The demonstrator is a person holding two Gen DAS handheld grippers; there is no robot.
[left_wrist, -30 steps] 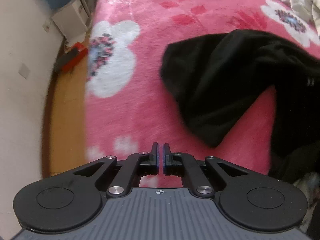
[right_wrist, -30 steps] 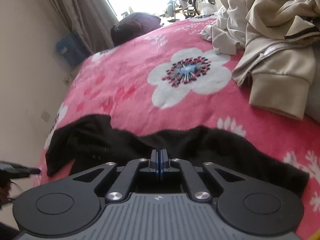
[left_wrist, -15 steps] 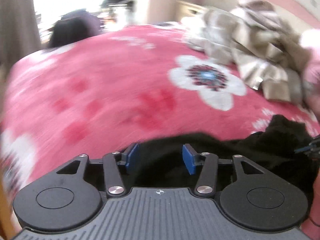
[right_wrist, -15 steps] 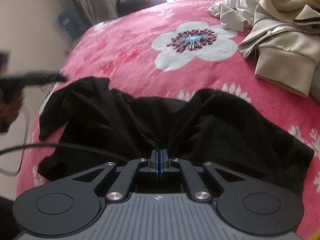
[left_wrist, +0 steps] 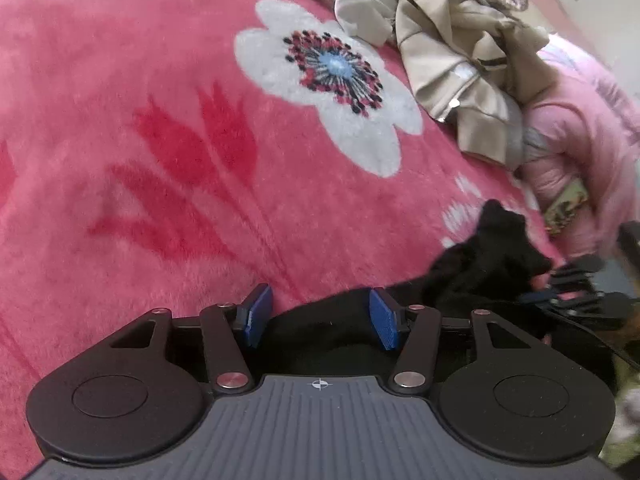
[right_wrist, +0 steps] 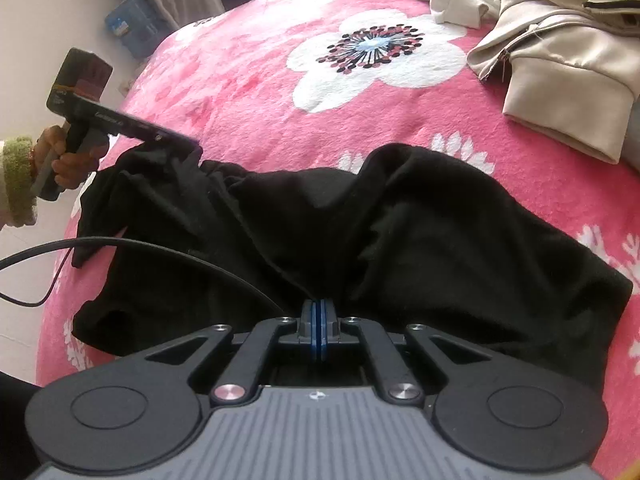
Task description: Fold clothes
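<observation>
Black crumpled fabric garment (right_wrist: 360, 232) lying lengthwise left to right across pink floral fleece blanket (right_wrist: 248, 80), right gripper (right_wrist: 317, 320) clamped on its near edge, left gripper (left_wrist: 316, 316) half open over its far-left end, pads (left_wrist: 382, 318) gripping nothing.

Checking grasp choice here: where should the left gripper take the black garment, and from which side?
Judging by the frames: the black garment edge bunched between the open left gripper pads, approached from above toward the blanket. The right gripper already pinches the near edge.
</observation>
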